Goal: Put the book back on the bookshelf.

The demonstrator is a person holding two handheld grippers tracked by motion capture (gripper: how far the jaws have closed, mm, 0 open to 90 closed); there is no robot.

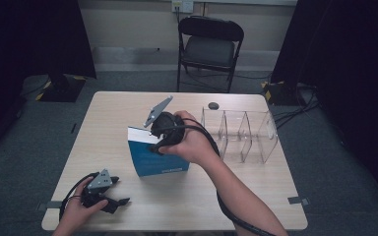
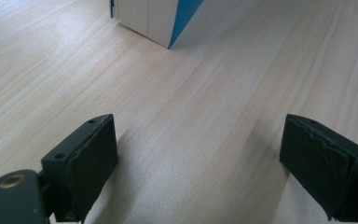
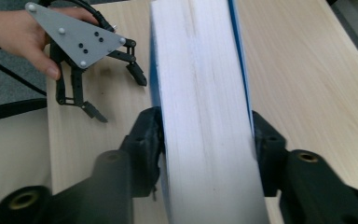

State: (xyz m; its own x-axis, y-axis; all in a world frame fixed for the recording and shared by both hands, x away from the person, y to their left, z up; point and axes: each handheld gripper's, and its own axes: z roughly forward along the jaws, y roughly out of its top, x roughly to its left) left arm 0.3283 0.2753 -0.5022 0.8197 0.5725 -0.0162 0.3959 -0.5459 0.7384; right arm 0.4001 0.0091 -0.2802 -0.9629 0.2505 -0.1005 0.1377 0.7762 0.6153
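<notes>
A pale wooden table (image 1: 128, 103) stands on grey carpet, with a black folding chair (image 1: 209, 46) pushed back beyond its far edge. On the table's right half sits a clear organizer (image 1: 241, 135) with several upright dividers, and just behind it lies a small dark disc (image 1: 213, 105), too small to make out what it is.

Near the middle of the table a thick blue book (image 1: 155, 160) stands on edge, white page block facing up. The right gripper (image 1: 163, 132) comes down onto its top from above, held in the person's right hand (image 1: 192, 142), and its jaws are clamped on the book: in the right gripper view one jaw presses each blue cover, with the pages (image 3: 205, 112) between them.

The left gripper (image 1: 110, 196) rests low at the near left corner of the table, well apart from the book, in the left hand (image 1: 76, 211). Its jaws are spread wide with nothing between them; in the left gripper view there is bare wood between the two pads (image 2: 91, 168), and a corner of the book (image 2: 168, 18) shows farther off.
</notes>
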